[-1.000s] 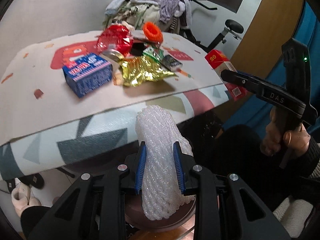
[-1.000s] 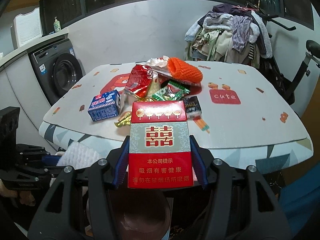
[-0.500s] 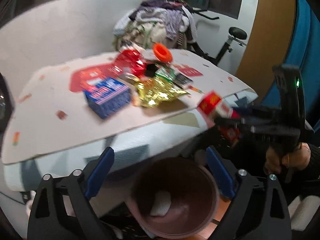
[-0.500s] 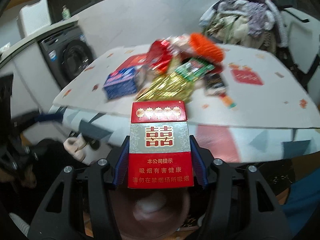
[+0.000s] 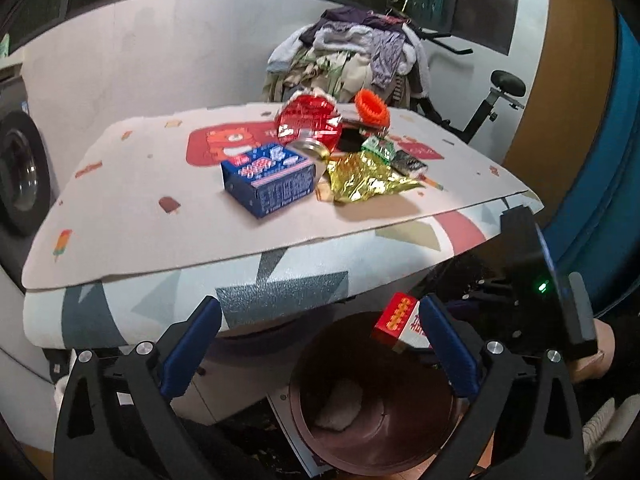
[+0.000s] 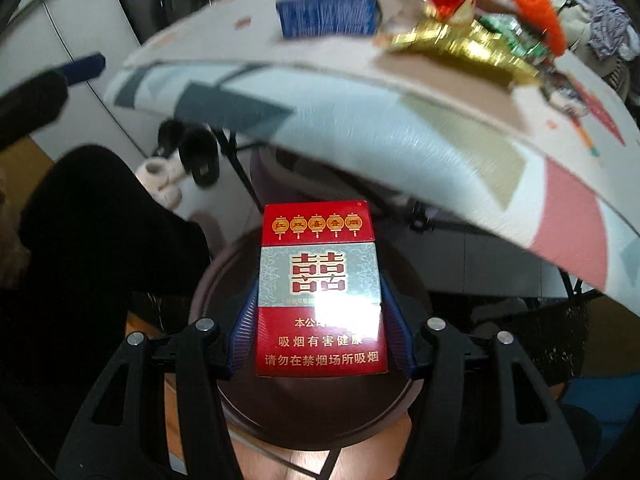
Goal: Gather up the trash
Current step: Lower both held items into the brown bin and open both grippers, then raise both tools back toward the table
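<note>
Through my left wrist camera, my left gripper [image 5: 320,344] hangs with its jaws spread wide and nothing between them; a second ago they pinched a white foam fruit net [image 5: 340,404], which now lies at the bottom of the brown trash bin [image 5: 400,456] at about 6 o'clock, directly under my fingers. That piece is done, in my judgement, and this hand is free for the next item. At 3 o'clock of the bin mouth my right gripper [image 5: 408,330] has swung in with the red cigarette pack [image 5: 396,320] poised over the rim. On the table [image 5: 140,232], towards 12 o'clock, trash is left: a blue carton [image 5: 268,178], a gold foil wrapper [image 5: 364,176], a red foil bag [image 5: 312,124], an orange foam net [image 5: 372,106] and a green packet [image 5: 378,146]. Through my right wrist camera, my right gripper [image 6: 320,312] is clamped on the cigarette pack [image 6: 320,292], one blue pad on each long side, and the view has tipped from facing the table to looking down into the trash bin [image 6: 224,292], whose dark mouth sits right behind the pack at centre. The pack is over the opening, so letting go should be all that remains; the table edge lies from 10 to 3 o'clock, blurred.
</note>
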Action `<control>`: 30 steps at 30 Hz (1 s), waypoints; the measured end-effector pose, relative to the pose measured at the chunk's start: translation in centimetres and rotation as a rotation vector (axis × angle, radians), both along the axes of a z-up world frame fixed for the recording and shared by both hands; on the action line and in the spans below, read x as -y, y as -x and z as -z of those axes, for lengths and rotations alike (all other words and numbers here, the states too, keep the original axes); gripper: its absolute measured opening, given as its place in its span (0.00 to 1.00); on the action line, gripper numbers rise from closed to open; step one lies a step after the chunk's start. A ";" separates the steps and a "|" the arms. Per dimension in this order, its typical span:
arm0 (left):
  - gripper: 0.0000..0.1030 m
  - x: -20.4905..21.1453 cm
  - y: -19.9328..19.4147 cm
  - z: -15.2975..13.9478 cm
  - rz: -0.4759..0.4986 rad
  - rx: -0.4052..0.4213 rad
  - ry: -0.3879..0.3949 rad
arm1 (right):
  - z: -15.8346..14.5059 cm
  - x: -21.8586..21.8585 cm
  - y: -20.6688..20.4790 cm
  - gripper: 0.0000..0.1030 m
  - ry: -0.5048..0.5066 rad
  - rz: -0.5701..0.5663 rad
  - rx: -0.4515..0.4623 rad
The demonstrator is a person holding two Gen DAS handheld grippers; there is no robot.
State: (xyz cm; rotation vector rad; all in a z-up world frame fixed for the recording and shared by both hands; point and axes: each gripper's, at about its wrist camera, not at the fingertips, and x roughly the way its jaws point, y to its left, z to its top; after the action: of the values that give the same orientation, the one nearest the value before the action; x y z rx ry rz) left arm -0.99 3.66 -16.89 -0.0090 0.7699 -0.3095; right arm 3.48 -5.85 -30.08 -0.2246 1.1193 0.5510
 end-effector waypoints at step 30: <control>0.94 -1.1 -0.6 0.3 -0.064 -0.024 0.038 | -5.4 5.0 0.1 0.94 -0.114 0.248 0.272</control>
State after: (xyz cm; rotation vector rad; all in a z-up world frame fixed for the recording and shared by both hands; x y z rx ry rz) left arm -0.37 4.74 -17.22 -0.0731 0.7863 -0.2637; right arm 3.39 -10.83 -24.73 -0.0574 0.8340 0.3499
